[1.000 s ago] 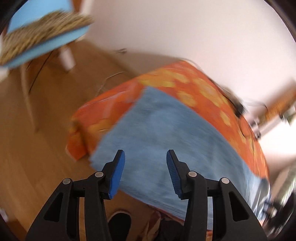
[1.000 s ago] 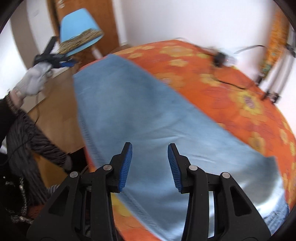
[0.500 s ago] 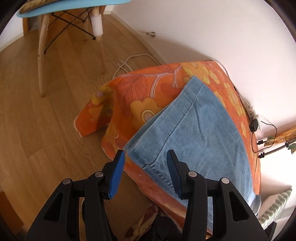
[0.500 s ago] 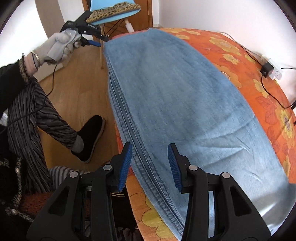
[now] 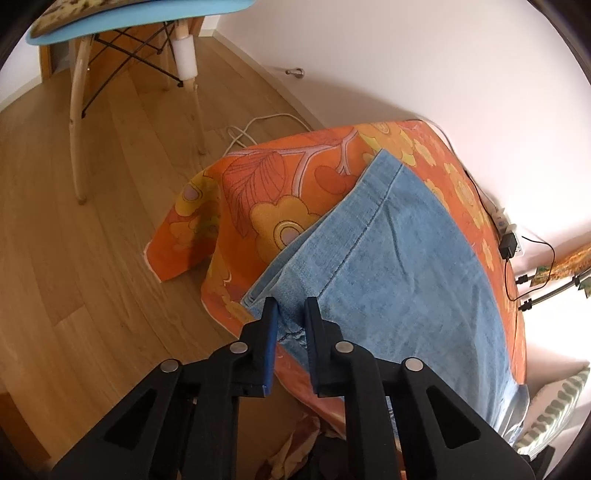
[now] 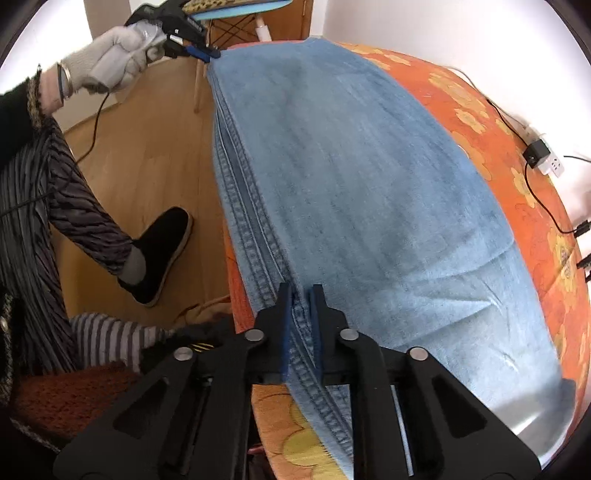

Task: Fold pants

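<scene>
Closing within the last half second, both grippers went from jaws spread above the jeans to jaws pinched on them. The left gripper (image 5: 290, 314) had come down to the hem corner of the jeans (image 5: 399, 273), and its pads now clamped that corner, where the denim bunched between them. The right gripper (image 6: 300, 301) had its pads nipped tight on the seamed near edge of the jeans (image 6: 351, 177); half a second earlier that edge lay loose between open pads.

The jeans lay folded leg on leg, flat along an orange flowered cloth (image 5: 280, 192) that covered the table. Their long seamed edge ran close to the table's near edge, and the hem end hung a little over the corner where the cloth draped toward the floor (image 5: 81, 236). The far long edge left a broad strip of cloth bare up to the wall (image 6: 424, 33), where a cable (image 6: 532, 192) and a plug block (image 6: 543, 157) sat. Beyond the hem end stood a blue chair (image 5: 122, 40), well apart, with open floor between. The person's shoe (image 6: 162, 251) rested on the floor near the table's near side.
</scene>
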A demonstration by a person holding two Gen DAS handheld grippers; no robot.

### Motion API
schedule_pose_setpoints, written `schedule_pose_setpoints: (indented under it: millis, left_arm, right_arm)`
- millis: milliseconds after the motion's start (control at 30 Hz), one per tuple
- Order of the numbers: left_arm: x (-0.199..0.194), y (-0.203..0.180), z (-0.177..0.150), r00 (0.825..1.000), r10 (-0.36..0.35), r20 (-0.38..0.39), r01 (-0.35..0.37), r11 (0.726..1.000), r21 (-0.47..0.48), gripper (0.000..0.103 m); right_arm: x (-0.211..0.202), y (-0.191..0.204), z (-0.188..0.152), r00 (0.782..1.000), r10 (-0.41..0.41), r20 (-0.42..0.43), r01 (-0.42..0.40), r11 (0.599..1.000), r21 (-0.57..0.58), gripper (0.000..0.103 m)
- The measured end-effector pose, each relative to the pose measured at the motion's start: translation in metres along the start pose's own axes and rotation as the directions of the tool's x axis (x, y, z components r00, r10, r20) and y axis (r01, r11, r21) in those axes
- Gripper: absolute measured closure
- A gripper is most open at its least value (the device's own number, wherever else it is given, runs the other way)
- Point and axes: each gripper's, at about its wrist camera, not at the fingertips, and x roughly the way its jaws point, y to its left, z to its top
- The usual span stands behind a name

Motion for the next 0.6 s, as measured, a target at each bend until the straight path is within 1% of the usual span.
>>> schedule_pose_setpoints:
  millis: [33,67,100,133,167,200,233,267,300,333,367,400,467,533,600]
  left_arm:
    - [-0.002,0.001,0.000,1.000,-0.006,0.004,0.006,1.000,-0.002,0.091]
    - [-0.003,0.002,-0.001,1.000,-0.007,0.008,0.007,1.000,-0.007,0.091]
    - [-0.004,0.004,-0.001,1.000,-0.007,0.013,0.007,1.000,-0.017,0.091]
    - [-0.005,0.007,-0.001,1.000,-0.016,0.017,0.016,0.999,-0.029,0.091]
    - [-0.006,0.009,-0.001,0.999,-0.035,0.016,0.036,0.999,-0.041,0.091]
    - [-0.006,0.011,-0.001,0.999,-0.049,0.012,0.050,0.997,-0.055,0.090]
    - [-0.008,0.014,-0.002,0.997,-0.069,0.015,0.070,0.994,-0.078,0.087]
    - [-0.010,0.016,-0.003,0.997,-0.080,0.020,0.081,0.993,-0.091,0.082]
    - [-0.012,0.018,-0.005,0.996,-0.090,0.026,0.092,0.990,-0.109,0.072]
    - [-0.015,0.022,-0.007,0.994,-0.105,0.035,0.109,0.985,-0.130,0.055]
    - [-0.018,0.027,-0.009,0.992,-0.118,0.042,0.123,0.979,-0.161,0.046]
    - [-0.019,0.033,-0.010,0.988,-0.140,0.056,0.149,0.970,-0.192,0.042]
    - [-0.017,0.040,-0.010,0.985,-0.167,0.050,0.174,0.958,-0.228,0.042]
    - [-0.012,0.045,-0.009,0.982,-0.184,0.043,0.189,0.947,-0.258,0.042]
    - [-0.009,0.043,-0.009,0.977,-0.211,0.033,0.212,0.939,-0.269,0.042]
  right_arm:
    - [-0.004,0.003,0.000,1.000,0.023,0.008,-0.023,1.000,-0.007,0.098]
    - [-0.007,0.006,0.000,0.998,0.066,0.005,-0.066,0.998,-0.016,0.100]
    - [-0.006,0.011,-0.001,0.997,0.081,-0.002,-0.081,0.996,-0.032,0.100]
    - [-0.002,0.017,-0.001,0.999,0.022,-0.023,-0.024,0.998,-0.065,0.100]
    - [0.003,0.020,0.000,0.997,-0.064,-0.037,0.061,0.994,-0.086,0.100]
    - [0.007,0.019,0.002,0.992,-0.123,-0.035,0.120,0.989,-0.089,0.100]
    - [0.007,0.015,0.004,0.993,-0.111,-0.036,0.108,0.992,-0.067,0.099]
    - [0.007,0.010,0.006,0.996,-0.078,-0.040,0.077,0.997,-0.032,0.096]
    - [0.003,0.005,0.008,0.998,-0.048,-0.031,0.048,0.999,0.001,0.094]
    - [-0.001,0.003,0.010,1.000,-0.024,-0.014,0.024,1.000,0.015,0.090]
    - [-0.005,0.002,0.012,1.000,-0.013,0.002,0.013,1.000,0.019,0.085]
    - [-0.010,0.002,0.015,1.000,-0.009,0.019,0.009,1.000,0.023,0.082]
    - [-0.016,0.001,0.023,0.999,0.020,0.043,-0.022,0.999,0.039,0.073]
    - [-0.017,0.001,0.034,0.997,0.051,0.060,-0.055,0.997,0.060,0.073]
    - [-0.016,0.006,0.049,0.995,0.063,0.075,-0.067,0.996,0.057,0.073]
